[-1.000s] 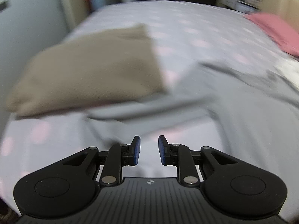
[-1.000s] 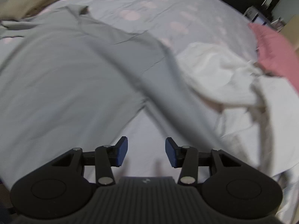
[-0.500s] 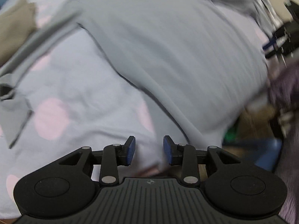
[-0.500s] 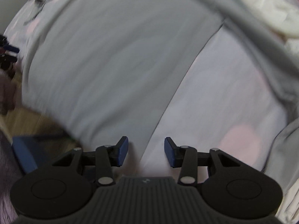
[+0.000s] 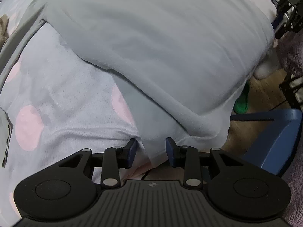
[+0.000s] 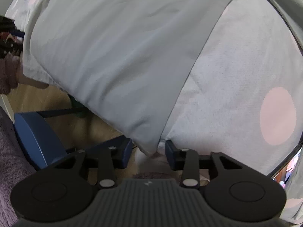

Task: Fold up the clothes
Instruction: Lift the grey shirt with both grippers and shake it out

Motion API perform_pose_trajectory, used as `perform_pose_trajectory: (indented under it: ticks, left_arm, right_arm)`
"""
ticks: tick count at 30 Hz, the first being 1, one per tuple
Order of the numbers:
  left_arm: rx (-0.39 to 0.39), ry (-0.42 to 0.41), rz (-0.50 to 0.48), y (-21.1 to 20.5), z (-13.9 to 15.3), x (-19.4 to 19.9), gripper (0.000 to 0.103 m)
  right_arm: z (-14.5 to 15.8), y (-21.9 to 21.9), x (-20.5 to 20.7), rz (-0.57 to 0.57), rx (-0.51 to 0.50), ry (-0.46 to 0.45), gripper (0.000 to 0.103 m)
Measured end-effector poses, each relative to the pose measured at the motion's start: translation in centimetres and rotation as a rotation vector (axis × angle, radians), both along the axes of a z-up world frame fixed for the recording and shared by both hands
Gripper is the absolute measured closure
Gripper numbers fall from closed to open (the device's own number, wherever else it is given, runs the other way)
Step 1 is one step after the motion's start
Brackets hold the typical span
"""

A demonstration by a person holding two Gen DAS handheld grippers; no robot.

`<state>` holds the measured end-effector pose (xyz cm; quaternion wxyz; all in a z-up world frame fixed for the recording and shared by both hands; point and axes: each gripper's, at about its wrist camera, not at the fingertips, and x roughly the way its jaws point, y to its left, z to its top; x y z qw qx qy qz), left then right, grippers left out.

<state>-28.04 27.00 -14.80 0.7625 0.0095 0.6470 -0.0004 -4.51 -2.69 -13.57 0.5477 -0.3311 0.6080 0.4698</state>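
A grey garment (image 5: 161, 43) lies spread on the bed, its lower hem hanging over the near bed edge. It also shows in the right wrist view (image 6: 113, 47). My left gripper (image 5: 151, 152) is open, and the garment's left bottom corner sits between its blue fingertips (image 5: 131, 150). My right gripper (image 6: 148, 152) is open, and the garment's right bottom corner (image 6: 149, 143) sits between its fingertips (image 6: 170, 151).
The bed cover (image 5: 56, 94) is pale lavender with pink dots (image 6: 277, 121). A blue chair (image 5: 274, 138) stands on the wooden floor (image 6: 47, 98) by the bed edge. A tan garment (image 5: 3, 26) peeks in at far left. The other gripper (image 5: 289, 13) shows at the upper right.
Both grippers have swung down from over the bed to the near bed edge and moved in on the garment's bottom corners. Both stay open.
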Motion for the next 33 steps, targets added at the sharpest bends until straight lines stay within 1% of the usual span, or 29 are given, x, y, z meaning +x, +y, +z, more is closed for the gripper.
perform_pose_trajectory:
  ticks: [1,2,3,4,7,11,15,16,18,23,26,28,29,30,31,33]
  left_arm:
    - [0.0,-0.004,0.01,0.1,0.1,0.2,0.083]
    - [-0.003,-0.01,0.02,0.3,0.2,0.2,0.092]
    - [-0.014,-0.016,0.029,0.4,0.5,-0.1,0.101]
    - [-0.03,-0.021,0.04,0.6,0.7,-0.3,0.103]
    - [-0.049,-0.044,0.061,0.7,1.9,-1.1,0.103]
    - [-0.086,-0.075,0.104,1.1,4.3,-2.6,0.103]
    - [-0.133,-0.096,0.189,2.3,6.1,-3.9,0.103]
    - [-0.133,-0.092,0.201,2.5,6.2,-4.0,0.103]
    - [-0.123,-0.064,0.216,2.9,5.9,-3.8,0.103]
    - [-0.067,0.066,0.207,3.0,2.4,-3.0,0.103]
    - [-0.051,0.13,0.187,3.0,0.6,-2.3,0.103]
    - [-0.046,0.173,0.191,3.2,0.0,-2.2,0.103]
    - [-0.047,0.172,0.2,3.5,0.1,-2.2,0.103]
    - [-0.05,0.156,0.21,3.7,0.5,-2.2,0.103]
    - [-0.056,0.131,0.223,4.1,1.0,-2.2,0.103]
    - [-0.084,0.044,0.254,4.9,2.7,-2.1,0.099]
  right_arm:
    - [0.0,0.0,0.1,-0.011,0.008,0.013,0.087]
    - [0.1,0.0,0.2,-0.022,0.015,0.026,0.1]
    - [0.1,0.1,0.2,-0.032,0.022,0.038,0.1]
    - [0.3,0.0,0.1,-0.029,0.023,0.037,0.1]
    - [1.2,-0.2,-0.2,-0.023,0.032,0.039,0.1]
    - [3.5,-1.0,0.1,-0.034,0.066,0.057,0.1]
    - [5.1,-2.0,0.5,-0.055,0.072,0.07,0.101]
    - [4.7,-1.8,0.4,-0.045,0.056,0.068,0.101]
    - [3.9,-1.4,0.2,-0.025,0.023,0.065,0.101]
    - [1.9,-0.4,-0.3,0.024,-0.059,0.056,0.103]
    - [1.0,0.1,-0.4,0.039,-0.077,0.045,0.103]
    - [0.7,0.4,-0.6,0.05,-0.087,0.035,0.102]
    - [0.9,0.4,-0.5,0.049,-0.08,0.036,0.101]
    - [1.2,0.3,-0.4,0.046,-0.073,0.03,0.096]
    - [1.5,0.3,-0.2,0.036,-0.059,0.013,0.096]
    - [2.5,0.3,0.7,0.002,-0.022,-0.011,0.095]
